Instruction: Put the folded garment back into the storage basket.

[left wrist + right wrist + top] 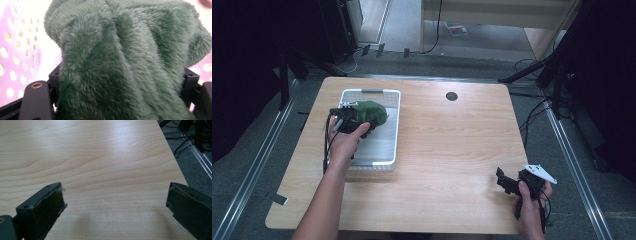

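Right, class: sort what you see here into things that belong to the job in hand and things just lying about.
In the job:
- green plush cloth, gripped between the jaws of the left tool
- white perforated tray under it
- right tool, open over bare table

Lying about:
- cables on the floor
- round table hole

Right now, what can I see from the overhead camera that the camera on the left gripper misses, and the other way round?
The high view takes in the whole wooden table, the person's left hand, the right gripper held near the table's front right corner, and the dark round hole near the far edge. The left gripper view alone gives the close detail: the fluffy pile of the green plush cloth bunched between the black jaws, hiding the gap between them. Both views share the green cloth and the white perforated tray it sits over.
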`<state>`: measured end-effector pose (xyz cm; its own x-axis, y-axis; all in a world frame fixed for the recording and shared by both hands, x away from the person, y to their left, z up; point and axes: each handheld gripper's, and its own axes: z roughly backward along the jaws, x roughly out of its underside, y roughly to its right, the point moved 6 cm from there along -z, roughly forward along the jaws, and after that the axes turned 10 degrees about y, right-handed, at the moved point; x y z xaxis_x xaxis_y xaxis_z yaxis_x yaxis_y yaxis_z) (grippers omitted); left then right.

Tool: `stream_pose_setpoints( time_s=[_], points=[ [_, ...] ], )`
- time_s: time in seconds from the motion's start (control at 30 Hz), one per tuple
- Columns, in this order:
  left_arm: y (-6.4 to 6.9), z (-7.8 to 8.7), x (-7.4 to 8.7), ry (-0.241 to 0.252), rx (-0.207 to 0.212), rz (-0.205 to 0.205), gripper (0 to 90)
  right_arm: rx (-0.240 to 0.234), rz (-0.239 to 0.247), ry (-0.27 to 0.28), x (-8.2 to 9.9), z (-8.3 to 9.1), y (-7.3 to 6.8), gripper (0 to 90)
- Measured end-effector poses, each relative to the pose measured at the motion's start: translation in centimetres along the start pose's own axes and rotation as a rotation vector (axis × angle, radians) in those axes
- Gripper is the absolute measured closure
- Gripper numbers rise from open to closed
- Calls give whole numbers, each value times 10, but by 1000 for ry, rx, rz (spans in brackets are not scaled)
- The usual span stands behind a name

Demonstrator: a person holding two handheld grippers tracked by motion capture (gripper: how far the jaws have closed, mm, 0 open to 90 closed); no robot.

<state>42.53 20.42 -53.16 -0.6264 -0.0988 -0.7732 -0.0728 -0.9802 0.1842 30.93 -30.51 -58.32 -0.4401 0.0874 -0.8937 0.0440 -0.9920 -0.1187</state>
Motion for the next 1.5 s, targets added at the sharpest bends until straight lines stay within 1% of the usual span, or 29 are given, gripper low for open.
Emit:
stream_pose_setpoints(
  time_s=[0.07,0.13,0.17,0.2,0.27,0.33,0.37,0.43,0.47,0.5,0.63,0.73,0.77,0.83,0.93,1.0,1.23,1.33,1.43,1.5],
  points=[
    [1,-3,2,-20,1,8,214,0,0,0,0,0,0,15],
    [0,-4,4,-48,1,-7,204,0,0,0,0,0,0,15],
    [1,-5,5,-55,-4,5,194,0,0,0,0,0,0,15],
    [1,-5,5,-73,-2,-5,180,0,0,0,0,0,0,16],
    [3,-5,7,-91,6,-3,131,0,0,0,0,0,0,15],
    [3,-4,6,-86,8,0,99,0,-1,0,0,0,0,16],
    [4,-4,5,-77,14,8,79,0,-1,0,0,0,0,15],
    [4,-1,4,-76,25,7,40,0,0,-1,0,0,0,15],
    [4,0,2,-66,28,18,36,0,0,0,0,0,0,15],
    [3,2,1,-66,32,16,35,0,0,0,0,0,0,15],
    [5,10,-7,-5,52,43,32,0,0,-1,0,0,0,15],
    [8,19,-13,50,83,38,18,2,0,0,0,0,0,15],
    [8,21,-15,59,87,31,17,2,0,0,0,0,0,15],
    [10,27,-17,80,102,31,18,2,0,1,0,0,0,15],
    [13,38,-21,123,131,27,18,3,1,0,0,0,0,15],
    [15,45,-24,151,140,23,17,2,0,0,0,0,0,15],
    [21,65,-30,218,154,2,17,5,0,1,0,0,0,15],
    [23,73,-30,244,167,-5,15,6,-5,1,0,0,1,7],
    [24,80,-27,265,168,-19,10,5,-8,1,0,0,1,7],
    [24,86,-26,288,156,-32,2,5,-8,2,0,0,1,7]
  ],
)
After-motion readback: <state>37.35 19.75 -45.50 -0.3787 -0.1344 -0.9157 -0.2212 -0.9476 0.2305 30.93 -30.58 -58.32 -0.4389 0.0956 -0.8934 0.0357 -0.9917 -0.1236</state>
